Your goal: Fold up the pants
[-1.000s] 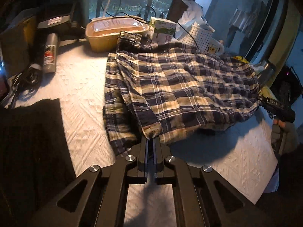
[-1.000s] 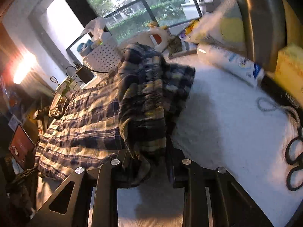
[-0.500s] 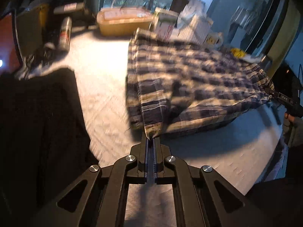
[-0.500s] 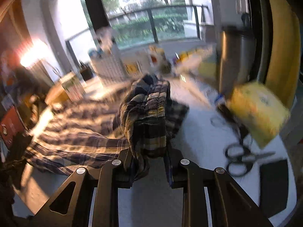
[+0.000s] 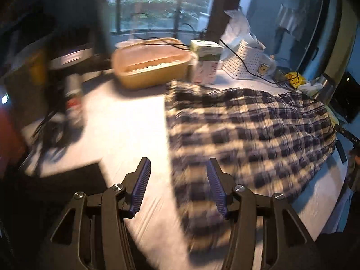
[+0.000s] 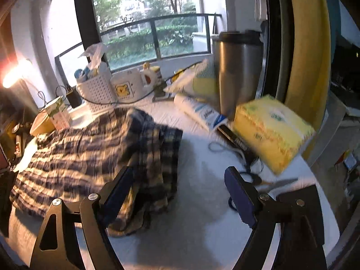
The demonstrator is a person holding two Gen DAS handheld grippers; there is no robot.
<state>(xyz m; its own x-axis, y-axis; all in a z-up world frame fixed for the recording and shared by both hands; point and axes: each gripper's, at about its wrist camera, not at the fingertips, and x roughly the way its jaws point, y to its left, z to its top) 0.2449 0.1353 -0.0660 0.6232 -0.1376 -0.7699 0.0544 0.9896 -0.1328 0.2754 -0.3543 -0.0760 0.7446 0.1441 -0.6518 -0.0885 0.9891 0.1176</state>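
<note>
My 2 grippers — left [image 5: 177,181] and right [image 6: 180,193] — have just sprung apart, both released; I see the pants [image 5: 247,130] lying free on the tabletop [image 5: 126,121], bunched toward its right edge.

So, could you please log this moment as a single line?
left tongs: just opened, empty | right tongs: just opened, empty | plaid pants: released, folded on table
</note>
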